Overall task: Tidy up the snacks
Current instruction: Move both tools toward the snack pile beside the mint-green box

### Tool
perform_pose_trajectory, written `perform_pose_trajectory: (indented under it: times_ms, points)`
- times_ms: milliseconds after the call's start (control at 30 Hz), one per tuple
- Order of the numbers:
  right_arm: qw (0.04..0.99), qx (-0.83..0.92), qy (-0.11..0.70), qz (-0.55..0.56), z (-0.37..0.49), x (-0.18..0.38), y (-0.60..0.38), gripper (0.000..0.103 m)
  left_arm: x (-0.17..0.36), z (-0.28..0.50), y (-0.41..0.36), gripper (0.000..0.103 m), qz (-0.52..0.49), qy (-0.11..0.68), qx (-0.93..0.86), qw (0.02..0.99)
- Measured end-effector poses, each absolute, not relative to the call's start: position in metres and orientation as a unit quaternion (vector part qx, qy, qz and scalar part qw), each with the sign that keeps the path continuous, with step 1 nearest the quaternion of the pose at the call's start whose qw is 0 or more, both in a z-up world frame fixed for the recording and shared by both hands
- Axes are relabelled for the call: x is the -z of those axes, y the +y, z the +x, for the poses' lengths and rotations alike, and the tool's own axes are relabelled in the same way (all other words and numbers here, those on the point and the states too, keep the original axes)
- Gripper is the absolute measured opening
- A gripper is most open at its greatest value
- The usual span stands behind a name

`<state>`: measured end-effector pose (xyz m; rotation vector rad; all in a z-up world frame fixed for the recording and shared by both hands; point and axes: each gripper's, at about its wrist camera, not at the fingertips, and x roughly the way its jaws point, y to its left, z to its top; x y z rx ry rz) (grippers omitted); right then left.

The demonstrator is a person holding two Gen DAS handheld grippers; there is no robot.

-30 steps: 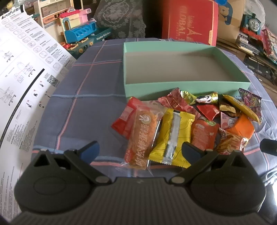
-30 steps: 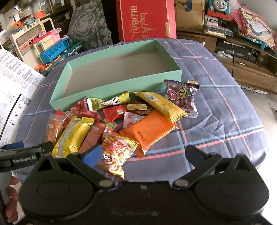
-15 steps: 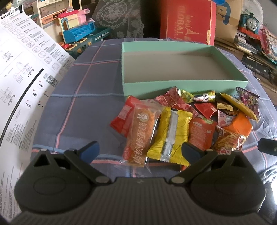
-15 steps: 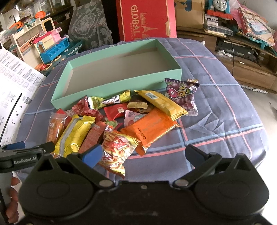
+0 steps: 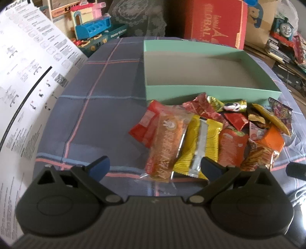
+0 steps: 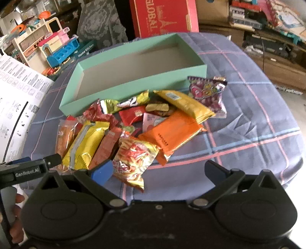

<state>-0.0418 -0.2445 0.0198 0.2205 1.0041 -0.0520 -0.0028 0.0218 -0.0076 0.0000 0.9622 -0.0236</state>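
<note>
**Snacks heaped in front of a bare box, both tools spread**

Snacks [image 6: 145,126] lie in a loose heap on the bench [image 6: 248,118], which wears a blue-grey checked cloth with pink and blue lines. Nearest to me, the left tool [image 5: 155,165] hovers low over the near edge of the cloth with its fingers spread wide and nothing between them; a clear-wrapped orange bar [image 5: 167,145] and a yellow pack [image 5: 198,145] lie just ahead of its gap. The right tool [image 6: 158,170] is likewise spread and holds nothing. Its left blue tip sits just beside a shiny red-and-yellow bag [image 6: 133,159], though I cannot tell if they touch. At the lower left of the right view, a hand [image 6: 16,216] grips the handle of the left tool.

Further into the heap, an orange pack [image 6: 172,132] overlaps the shiny bag, and a long golden bar [image 6: 183,105] lies across the orange pack's far end. A purple candy bag [image 6: 208,93] rests at the right edge of the pile, beside the golden bar. Small red and gold wrappers crowd the middle.

Behind the heap, touching or nearly touching it, sits a shallow mint-green box [image 6: 133,84], open at the top, with nothing visible inside.

A large printed sheet [image 5: 24,86] fills the left side. Beyond the bench stand a red carton [image 6: 164,17] and a toy kitchen [image 6: 57,49].
</note>
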Motion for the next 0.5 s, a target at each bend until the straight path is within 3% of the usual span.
perform_pose_trajectory:
  times_ms: [367,500]
  points:
    - [0.858,-0.012,0.499,0.122,-0.014,-0.001,-0.226,0.103,0.021,0.032,0.038,0.103,0.002,0.470,0.018,0.882]
    - [0.861,-0.015,0.496,0.113,-0.005,0.003,-0.218,0.087,0.027,0.042,0.033,0.102,0.004,0.475,0.035,0.879]
